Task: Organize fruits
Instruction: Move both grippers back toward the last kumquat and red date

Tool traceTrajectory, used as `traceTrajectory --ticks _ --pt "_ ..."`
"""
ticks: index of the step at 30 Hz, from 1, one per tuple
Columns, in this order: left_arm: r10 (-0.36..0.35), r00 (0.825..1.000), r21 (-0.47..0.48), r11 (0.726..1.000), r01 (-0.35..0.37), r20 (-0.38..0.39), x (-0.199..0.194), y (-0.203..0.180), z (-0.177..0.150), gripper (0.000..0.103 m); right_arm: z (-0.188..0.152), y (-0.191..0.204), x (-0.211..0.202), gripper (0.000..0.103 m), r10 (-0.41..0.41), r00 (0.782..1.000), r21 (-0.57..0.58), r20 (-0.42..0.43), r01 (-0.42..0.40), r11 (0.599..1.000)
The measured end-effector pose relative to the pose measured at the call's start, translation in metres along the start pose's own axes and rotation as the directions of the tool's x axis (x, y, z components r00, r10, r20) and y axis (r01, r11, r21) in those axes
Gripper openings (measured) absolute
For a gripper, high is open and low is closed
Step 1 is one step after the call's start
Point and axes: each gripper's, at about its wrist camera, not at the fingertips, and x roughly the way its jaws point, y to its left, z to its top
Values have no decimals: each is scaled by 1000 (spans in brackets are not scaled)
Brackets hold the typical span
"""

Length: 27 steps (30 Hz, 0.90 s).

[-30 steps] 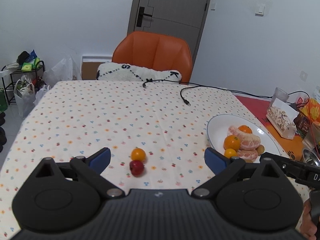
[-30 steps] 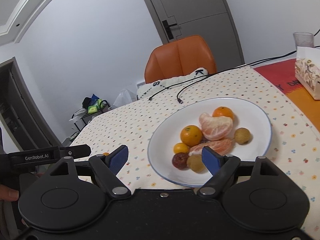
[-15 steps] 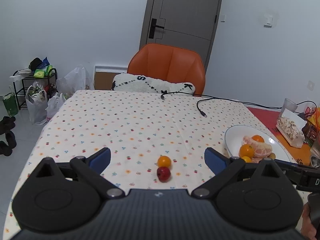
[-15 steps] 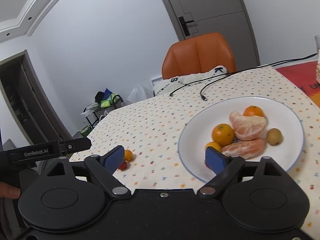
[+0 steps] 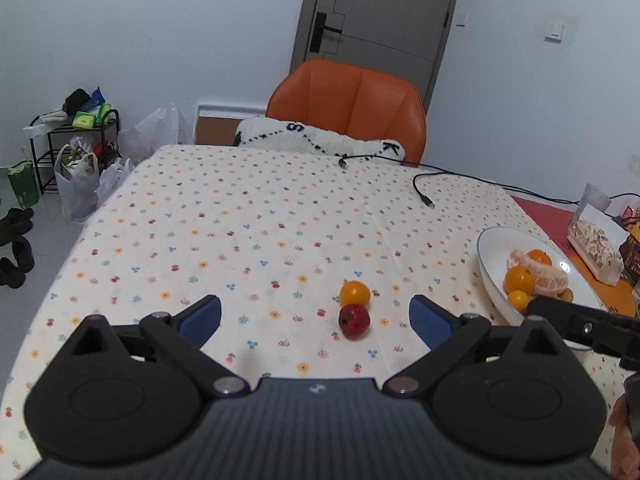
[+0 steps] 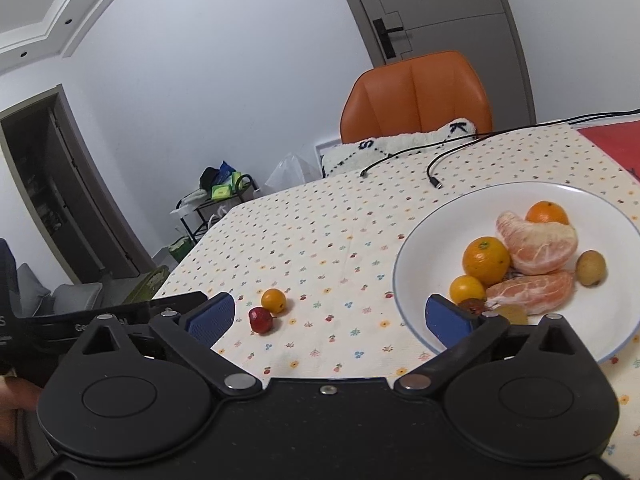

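Table (image 5: 248, 216), covered by a flower-print cloth, with an orange chair (image 5: 352, 104) at its far edge and two black cables (image 5: 420, 188) trailing from that edge toward the middle.

White plate (image 6: 424, 252), near the right edge of the table. It carries two peeled citrus halves (image 6: 540, 244), three small oranges (image 6: 486, 260), a tan round fruit (image 6: 591, 267) and, at the near rim, a dark red fruit partly hidden behind a gripper finger; this share of the sorting appears done.

Left gripper (image 5: 315, 320), held above the near edge, jaws spread with nothing between the pads. Right gripper (image 6: 328, 318), also above the near edge, jaws spread wide, having just been opening; the cloth alone lies between its blue pads (image 6: 212, 316).

Loose orange fruit (image 5: 354, 293) and loose red fruit (image 5: 353, 321), touching each other on the cloth toward the near edge, well apart from the plate and to its left. Both lie ahead of the left gripper's open jaws. These two appear to be what is left: each is yet to be picked up and set on the plate.
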Motion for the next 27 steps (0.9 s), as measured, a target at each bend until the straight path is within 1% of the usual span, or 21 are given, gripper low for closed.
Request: traceTrajectory --ticks 7,11,14,15,17,18,20,22,23,25,27 --pt "-40 999 11 999 40 -17 12 -2 -4 99 3 2 8 103 15 1000 3 -26 -15 1000" --pt "-78 997 -10 997 78 -23 20 -2 -6 97 5 1 10 103 9 999 3 -32 -9 1000" --pt "-77 997 2 997 77 -26 25 -5 -5 89 6 0 11 103 7 999 -2 -33 -7 1000" --pt "-77 997 2 997 77 -31 27 -5 -5 86 6 1 12 103 7 999 -4 -35 -7 1000" --pt "-83 996 -7 997 83 -38 31 -4 -5 80 6 0 15 102 6 999 -4 -41 -6 1000" --pt "-84 996 -10 996 83 -40 32 -4 -5 77 6 1 16 101 7 999 -7 -43 -7 1000" --pt "-73 997 -8 997 73 -34 34 -5 -5 75 7 1 19 98 5 999 -12 -48 -6 1000" --pt "-77 996 -6 997 77 -34 37 -5 -5 69 8 2 21 92 1 999 -17 -49 -1 1000" --pt "-81 996 -7 997 81 -38 38 -5 -5 67 8 1 22 90 -3 999 -18 -48 2 1000" --pt "-84 996 -7 996 83 -41 41 -6 -5 63 10 0 24 82 -4 999 -13 -51 3 1000" --pt "-87 995 -9 996 87 -45 44 -7 -5 59 11 0 27 77 0 998 -12 -56 0 1000"
